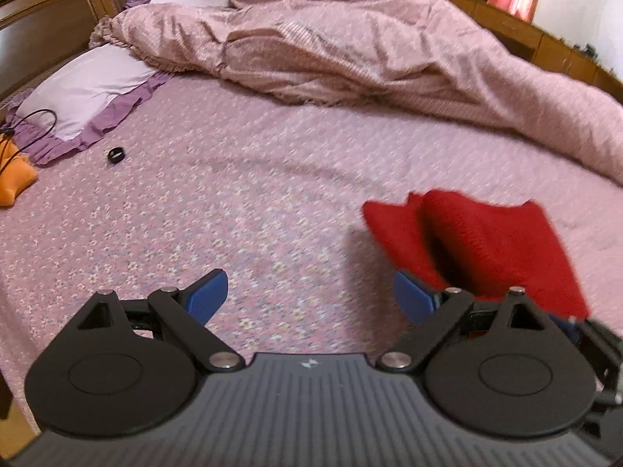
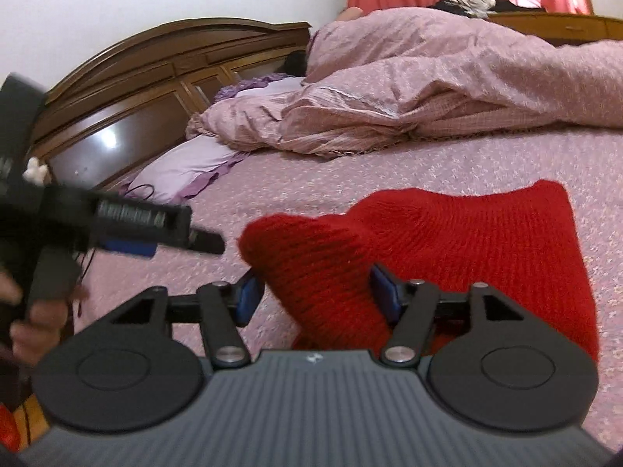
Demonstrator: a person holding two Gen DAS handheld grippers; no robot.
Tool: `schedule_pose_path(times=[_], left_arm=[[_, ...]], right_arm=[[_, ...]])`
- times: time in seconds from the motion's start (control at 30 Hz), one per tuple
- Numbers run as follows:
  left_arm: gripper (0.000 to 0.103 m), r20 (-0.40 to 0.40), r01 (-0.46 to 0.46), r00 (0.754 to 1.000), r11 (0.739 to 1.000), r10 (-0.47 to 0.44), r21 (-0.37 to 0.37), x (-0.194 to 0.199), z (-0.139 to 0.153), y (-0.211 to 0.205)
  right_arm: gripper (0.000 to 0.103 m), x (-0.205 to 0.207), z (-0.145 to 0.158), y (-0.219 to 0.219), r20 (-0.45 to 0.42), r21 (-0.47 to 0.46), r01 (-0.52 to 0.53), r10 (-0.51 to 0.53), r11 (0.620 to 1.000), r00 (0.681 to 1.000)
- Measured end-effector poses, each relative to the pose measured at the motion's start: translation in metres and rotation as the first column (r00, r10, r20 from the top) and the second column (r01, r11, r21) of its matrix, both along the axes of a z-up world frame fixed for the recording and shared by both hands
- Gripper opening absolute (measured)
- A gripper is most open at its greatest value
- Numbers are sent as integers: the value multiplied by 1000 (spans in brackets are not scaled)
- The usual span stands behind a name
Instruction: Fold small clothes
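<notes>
ribbed red knit garment bunched.

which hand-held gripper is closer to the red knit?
Right. The right hand-held gripper has the red knit bunched between its open fingers. The left hand-held gripper is open over bare bedspread, the knit just off its right finger.

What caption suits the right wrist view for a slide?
Right gripper, fingers apart, around a fold of red knit on the bed.
</notes>
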State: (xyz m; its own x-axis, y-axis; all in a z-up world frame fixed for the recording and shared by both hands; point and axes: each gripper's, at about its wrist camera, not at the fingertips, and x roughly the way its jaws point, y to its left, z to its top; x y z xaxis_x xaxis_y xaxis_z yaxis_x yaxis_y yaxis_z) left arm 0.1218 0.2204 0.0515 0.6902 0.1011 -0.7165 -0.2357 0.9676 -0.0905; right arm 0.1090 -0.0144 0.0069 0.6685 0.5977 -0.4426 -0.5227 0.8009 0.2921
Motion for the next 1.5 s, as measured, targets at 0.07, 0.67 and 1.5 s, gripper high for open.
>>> schedule_pose_path(times=[0.07,0.67,1.5], left_arm=[[94,16,15,1000,1000,-14,-20,0,7,-5],[101,-70,112,990,985,-122,-134,47,-29,-71],[103,-73,169,973,888,-220,-427,60,-97,-44]], right_arm=[[63,-6,6,-10,-6,22,-14,14,1000,1000],[78,29,5,-134,-178,99,243,-223,965,958],[89,80,-78,-145,-462,316,224,-57,922,885]])
